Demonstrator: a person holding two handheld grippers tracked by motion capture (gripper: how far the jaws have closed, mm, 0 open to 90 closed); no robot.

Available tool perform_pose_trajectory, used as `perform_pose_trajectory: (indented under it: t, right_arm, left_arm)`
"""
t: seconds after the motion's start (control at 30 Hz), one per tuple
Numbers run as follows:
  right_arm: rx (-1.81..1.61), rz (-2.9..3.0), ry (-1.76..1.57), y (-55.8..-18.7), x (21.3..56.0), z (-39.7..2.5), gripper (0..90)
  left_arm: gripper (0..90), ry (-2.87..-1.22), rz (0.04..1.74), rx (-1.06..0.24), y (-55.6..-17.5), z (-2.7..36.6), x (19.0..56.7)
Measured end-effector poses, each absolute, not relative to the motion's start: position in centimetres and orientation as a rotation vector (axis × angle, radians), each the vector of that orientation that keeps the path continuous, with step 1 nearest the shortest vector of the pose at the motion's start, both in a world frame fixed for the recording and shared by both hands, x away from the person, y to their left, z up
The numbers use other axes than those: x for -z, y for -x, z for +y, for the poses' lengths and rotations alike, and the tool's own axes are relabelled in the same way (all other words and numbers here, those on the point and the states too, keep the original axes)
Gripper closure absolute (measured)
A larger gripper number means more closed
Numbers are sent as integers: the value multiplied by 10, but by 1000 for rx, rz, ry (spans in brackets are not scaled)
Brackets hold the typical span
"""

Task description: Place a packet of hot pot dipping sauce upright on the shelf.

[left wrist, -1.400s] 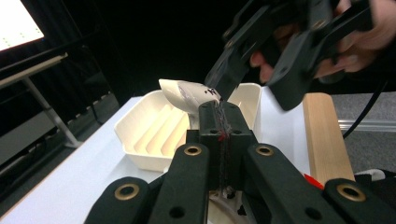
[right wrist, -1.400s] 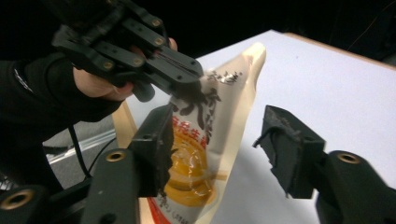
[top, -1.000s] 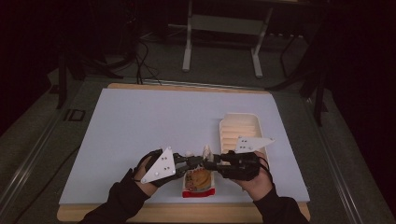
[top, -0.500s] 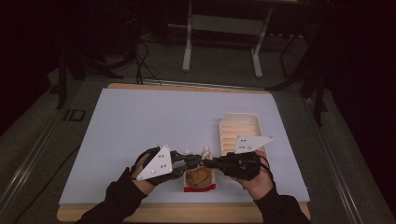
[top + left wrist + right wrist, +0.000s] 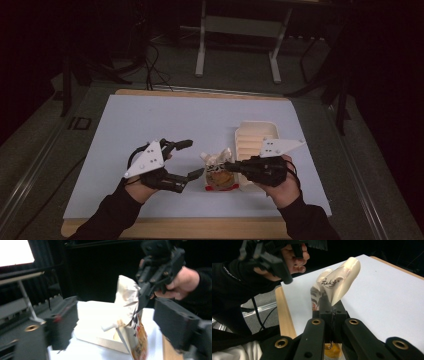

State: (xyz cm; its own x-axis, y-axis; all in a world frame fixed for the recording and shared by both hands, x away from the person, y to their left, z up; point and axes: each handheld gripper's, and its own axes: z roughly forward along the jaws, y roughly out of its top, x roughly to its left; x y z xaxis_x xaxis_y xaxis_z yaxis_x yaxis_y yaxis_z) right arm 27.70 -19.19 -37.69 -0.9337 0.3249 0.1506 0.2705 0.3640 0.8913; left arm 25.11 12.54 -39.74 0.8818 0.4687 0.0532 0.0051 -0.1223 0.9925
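Two black grippers face each other over a crinkled snack bag (image 5: pixel 219 172) that stands near the front edge of the pale blue table (image 5: pixel 150 125). The right gripper (image 5: pixel 231 166) has its jaws pressed together on the bag's creased, cream-coloured top, which puffs up above them in the right gripper view (image 5: pixel 338 282). The left gripper (image 5: pixel 194 159) is spread wide, its blocky jaws apart and touching nothing, just to the left of the bag. Behind the bag lies a shallow cream tray (image 5: pixel 255 137) with a ribbed floor and rounded corners. Glossy orange and red print shows on the bag's lower part.
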Motion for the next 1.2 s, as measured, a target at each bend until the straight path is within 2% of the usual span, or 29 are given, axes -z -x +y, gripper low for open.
perform_pose_trajectory:
  t: [0.2,0.67,0.87,1.2]
  right_arm:
    - [-1658,2513,-519,-286,370,-204,900]
    - [-1679,2453,-371,-308,355,-252,900]
    - [-1703,2456,-392,-318,368,-276,900]
    - [-1687,2460,-513,-315,396,-292,900]
  left_arm:
    - [80,-1706,433,-341,-250,138,403]
    - [67,-1743,495,-277,-236,161,435]
    - [67,-1734,528,-262,-235,166,449]
    - [67,-1728,550,-273,-237,170,460]
